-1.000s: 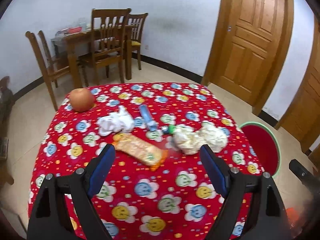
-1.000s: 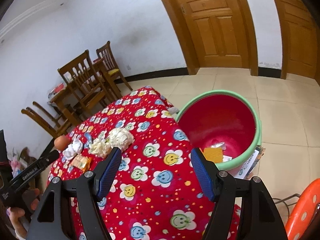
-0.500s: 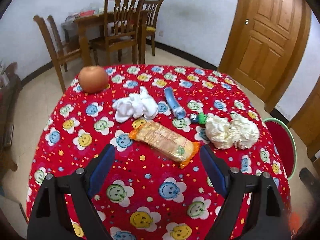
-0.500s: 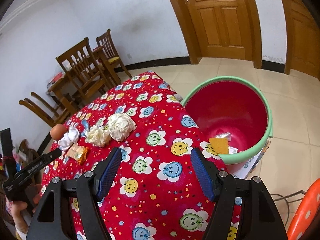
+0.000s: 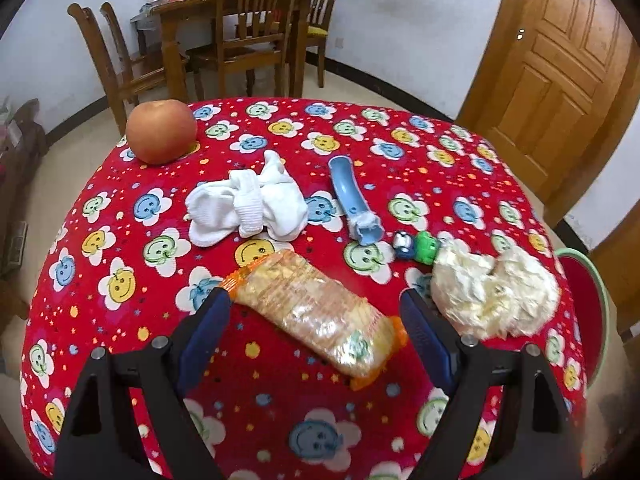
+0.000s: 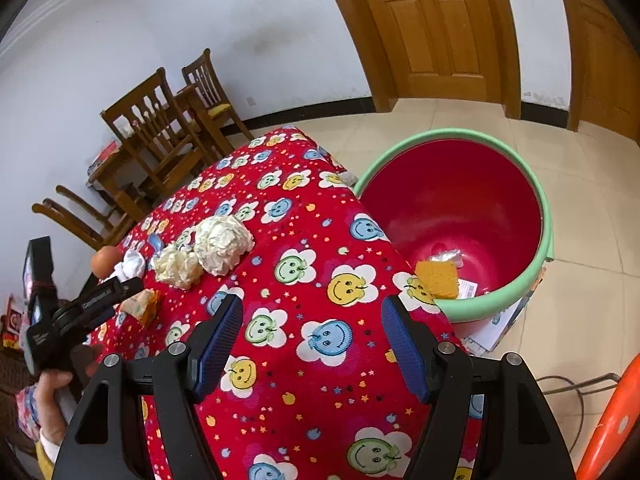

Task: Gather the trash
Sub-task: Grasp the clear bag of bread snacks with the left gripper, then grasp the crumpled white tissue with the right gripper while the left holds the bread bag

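Note:
On the red smiley tablecloth (image 5: 120,240) lies an orange cracker packet (image 5: 316,312), right between the blue pads of my open left gripper (image 5: 316,312), which hovers over it without touching. Two crumpled paper balls (image 5: 496,296) sit to its right, also seen as paper balls (image 6: 208,252) in the right wrist view. White socks (image 5: 248,204), a blue tube (image 5: 352,200), a small green toy (image 5: 416,246) and an apple (image 5: 162,132) lie farther back. My right gripper (image 6: 312,340) hangs open and empty above the table's near corner. The red bin with a green rim (image 6: 548,240) stands on the floor beside the table.
Inside the bin lie an orange sponge-like piece (image 6: 438,278) and some wrappers. A wooden dining table with chairs (image 5: 248,40) stands behind. Wooden doors (image 5: 560,60) line the right wall. An orange stool (image 6: 608,428) is at the lower right. A hand (image 6: 56,384) holds the left gripper (image 6: 84,304).
My left gripper has moved forward and down toward the table, so the cracker packet now sits between its pads. The right gripper sank slightly toward the tablecloth. Both openings are unchanged.

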`<state>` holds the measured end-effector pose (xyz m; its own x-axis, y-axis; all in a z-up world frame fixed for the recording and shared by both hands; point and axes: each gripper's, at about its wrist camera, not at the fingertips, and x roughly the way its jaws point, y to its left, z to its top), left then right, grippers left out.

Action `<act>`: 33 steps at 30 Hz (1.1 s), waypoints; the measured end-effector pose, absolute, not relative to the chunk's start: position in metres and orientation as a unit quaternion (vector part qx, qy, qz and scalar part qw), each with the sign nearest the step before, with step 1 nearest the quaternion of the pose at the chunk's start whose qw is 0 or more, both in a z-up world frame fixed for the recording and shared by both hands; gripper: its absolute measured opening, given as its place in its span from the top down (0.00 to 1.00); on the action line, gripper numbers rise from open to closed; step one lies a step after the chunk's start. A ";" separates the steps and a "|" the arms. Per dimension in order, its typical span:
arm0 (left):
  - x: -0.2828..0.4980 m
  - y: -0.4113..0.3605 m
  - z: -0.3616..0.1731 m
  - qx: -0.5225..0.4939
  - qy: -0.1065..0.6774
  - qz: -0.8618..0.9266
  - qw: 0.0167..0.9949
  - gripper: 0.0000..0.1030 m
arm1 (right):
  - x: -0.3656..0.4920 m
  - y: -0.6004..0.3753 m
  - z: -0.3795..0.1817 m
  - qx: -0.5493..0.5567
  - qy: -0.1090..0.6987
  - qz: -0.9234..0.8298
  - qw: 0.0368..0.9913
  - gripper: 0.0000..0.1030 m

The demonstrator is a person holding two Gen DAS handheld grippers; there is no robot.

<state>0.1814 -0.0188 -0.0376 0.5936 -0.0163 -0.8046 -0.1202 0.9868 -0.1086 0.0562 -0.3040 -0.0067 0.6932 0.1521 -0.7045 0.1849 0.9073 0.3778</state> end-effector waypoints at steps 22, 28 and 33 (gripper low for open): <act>0.174 -0.019 -0.060 -0.038 0.468 0.026 0.882 0.29 | 0.060 -0.298 -0.013 0.213 0.402 -0.001 0.890 0.29; 0.167 -0.022 -0.054 -0.032 0.466 -0.008 0.884 0.61 | 0.065 -0.286 -0.008 0.195 0.403 0.003 0.894 0.29; 0.167 -0.017 -0.047 -0.036 0.457 -0.025 0.888 0.61 | 0.074 -0.273 0.001 0.173 0.402 0.006 0.899 0.29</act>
<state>0.1666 -0.0168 -0.0468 0.5812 -0.0779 -0.8100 0.0113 0.9961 -0.0877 0.0738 -0.2732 0.0009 0.6765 0.1506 -0.7208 0.1283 0.9398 0.3168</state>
